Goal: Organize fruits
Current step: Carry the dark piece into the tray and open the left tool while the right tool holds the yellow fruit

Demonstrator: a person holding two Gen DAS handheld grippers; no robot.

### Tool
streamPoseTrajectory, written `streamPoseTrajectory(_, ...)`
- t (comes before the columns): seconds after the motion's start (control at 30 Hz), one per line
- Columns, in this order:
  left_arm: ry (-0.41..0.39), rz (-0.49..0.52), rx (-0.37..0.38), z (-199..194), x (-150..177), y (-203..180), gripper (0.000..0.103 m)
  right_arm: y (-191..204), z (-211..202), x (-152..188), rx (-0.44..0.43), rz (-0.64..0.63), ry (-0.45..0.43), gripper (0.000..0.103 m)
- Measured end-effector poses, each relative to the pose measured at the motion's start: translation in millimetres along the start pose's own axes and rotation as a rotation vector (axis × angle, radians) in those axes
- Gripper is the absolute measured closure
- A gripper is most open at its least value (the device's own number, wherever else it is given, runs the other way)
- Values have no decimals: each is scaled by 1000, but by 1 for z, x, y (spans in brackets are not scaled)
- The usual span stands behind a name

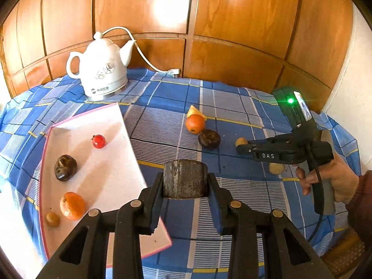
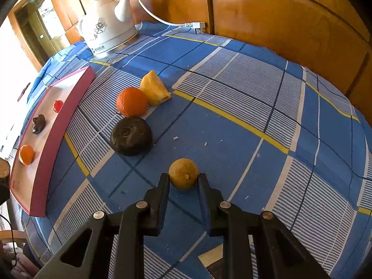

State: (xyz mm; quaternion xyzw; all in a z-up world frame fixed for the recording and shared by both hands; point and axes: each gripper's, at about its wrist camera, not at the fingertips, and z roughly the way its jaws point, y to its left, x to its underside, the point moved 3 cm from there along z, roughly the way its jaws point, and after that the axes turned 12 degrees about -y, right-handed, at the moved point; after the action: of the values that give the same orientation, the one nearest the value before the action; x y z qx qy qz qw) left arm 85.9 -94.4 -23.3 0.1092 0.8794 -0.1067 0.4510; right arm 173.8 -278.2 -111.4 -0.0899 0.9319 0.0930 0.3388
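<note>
My left gripper (image 1: pixel 185 181) is shut on a dark brown fruit (image 1: pixel 185 178), held above the cloth beside the pink-rimmed white tray (image 1: pixel 111 125). The tray holds a red fruit (image 1: pixel 98 141), a dark wrinkled fruit (image 1: pixel 65 167), an orange (image 1: pixel 72 205) and a small brown fruit (image 1: pixel 52 219). My right gripper (image 2: pixel 183 177) has its fingers closed around a small tan fruit (image 2: pixel 183 174) on the cloth. An orange (image 2: pixel 131 101), a yellow fruit piece (image 2: pixel 154 90) and a dark round fruit (image 2: pixel 131 136) lie on the table.
A white electric kettle (image 1: pixel 102 67) with its cord stands at the back left of the blue checked tablecloth (image 2: pixel 255 107). Wooden panelling runs behind the table. Another small tan fruit (image 1: pixel 276 168) lies under the right gripper's body in the left wrist view.
</note>
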Motion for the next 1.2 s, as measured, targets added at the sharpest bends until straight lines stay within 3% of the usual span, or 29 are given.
streamPoseTrajectory(0.33, -6, -13, -30, -7, 1, 11, 67, 2, -5, -2, -6, 1, -15, 79)
streamPoseTrajectory(0.67, -60, 13, -145, -15, -3, 30, 67, 3, -8, -3, -14, 1, -26, 79)
streamPoseTrajectory(0.9, -67, 1, -178, -15, -5, 43, 67, 4, -7, -4, -14, 4, -28, 79)
streamPoseTrajectory(1.0, -31, -26, -183, -4, -3, 55, 67, 4, -8, -4, -15, 4, -28, 79)
streamPoseTrajectory(1.2, 46, -89, -266, 32, -2, 101, 67, 6, -10, -6, -24, -2, -38, 79)
